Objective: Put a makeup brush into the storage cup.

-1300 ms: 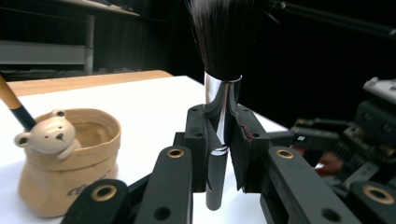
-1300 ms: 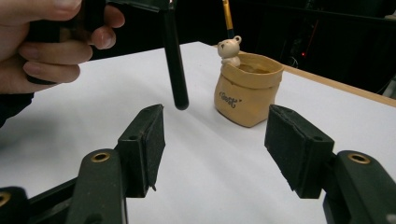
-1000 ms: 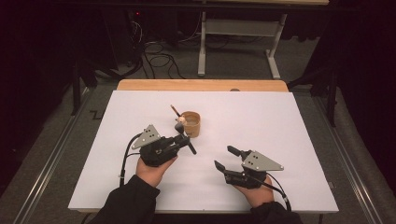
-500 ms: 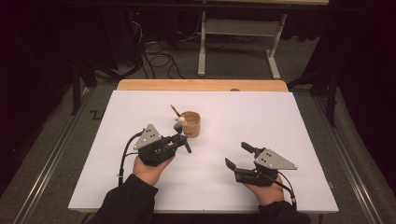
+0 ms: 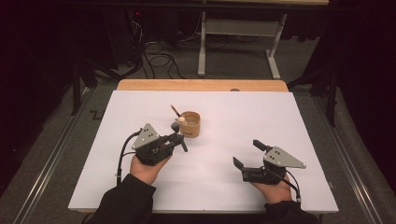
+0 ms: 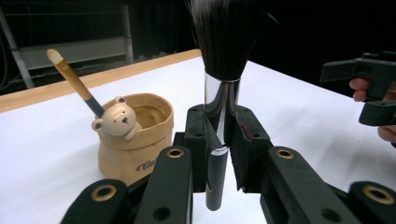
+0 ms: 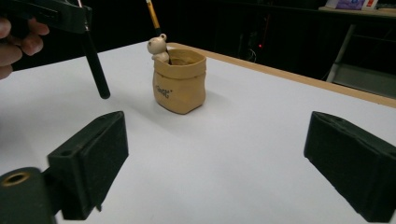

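My left gripper (image 5: pixel 178 138) is shut on a makeup brush (image 6: pixel 219 70) with dark bristles, a silver ferrule and a black handle. It holds the brush upright just left of a tan bag-shaped holder (image 5: pixel 192 125) with a small bear figure (image 6: pixel 114 122) on its rim. A tan-handled brush (image 5: pixel 175 111) leans out of the holder. My right gripper (image 5: pixel 247 152) hovers near the table's front right. Its jaws have just been opening, and they stand wide with nothing between them (image 7: pixel 219 163). The held brush's handle (image 7: pixel 95 70) hangs at the upper left of the right gripper view.
The white table top (image 5: pixel 280 121) has a wooden strip (image 5: pixel 201 85) along its far edge. A metal frame (image 5: pixel 238 42) and cables (image 5: pixel 159 60) stand on the dark floor beyond. Metal rails (image 5: pixel 51 158) run along both sides.
My right gripper has moved right and toward the front edge, away from the holder, and its jaws have spread wider. The left gripper and its brush have stayed put.
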Available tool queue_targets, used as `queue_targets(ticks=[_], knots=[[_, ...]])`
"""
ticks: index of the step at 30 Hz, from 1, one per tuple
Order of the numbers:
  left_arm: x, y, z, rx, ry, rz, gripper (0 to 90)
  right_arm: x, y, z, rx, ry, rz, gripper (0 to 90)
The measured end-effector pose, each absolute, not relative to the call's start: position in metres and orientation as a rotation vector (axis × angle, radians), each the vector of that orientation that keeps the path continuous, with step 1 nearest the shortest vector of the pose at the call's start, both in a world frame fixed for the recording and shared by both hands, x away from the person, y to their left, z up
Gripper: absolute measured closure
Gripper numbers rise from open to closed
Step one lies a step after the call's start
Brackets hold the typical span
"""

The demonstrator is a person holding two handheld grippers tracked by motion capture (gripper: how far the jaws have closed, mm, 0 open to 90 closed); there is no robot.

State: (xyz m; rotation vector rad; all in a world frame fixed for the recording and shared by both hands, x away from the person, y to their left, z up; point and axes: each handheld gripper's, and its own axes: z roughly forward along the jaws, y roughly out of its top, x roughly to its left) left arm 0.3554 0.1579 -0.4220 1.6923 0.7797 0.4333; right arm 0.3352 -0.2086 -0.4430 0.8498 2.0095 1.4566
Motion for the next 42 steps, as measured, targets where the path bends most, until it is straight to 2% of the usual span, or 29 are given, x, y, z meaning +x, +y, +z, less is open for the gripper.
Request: queue_targets(ticks=[4,19,42], knots=[[0.356,0.162,-0.421,1.685,0.790,0.436,77.9,0.338,-0.212,-0.442,0.881,2.002,1.442,0.2],[0.360,0.170,-0.420,1.662,0.835,0.447,77.9,0.338,-0.241,-0.448,0.929,1.980,1.390,0.1],[0.389,0.166,-0.388,1.619,0.840,0.432,78.0,0.335,-0.240,-0.449,0.927,1.985,1.407,0.3]])
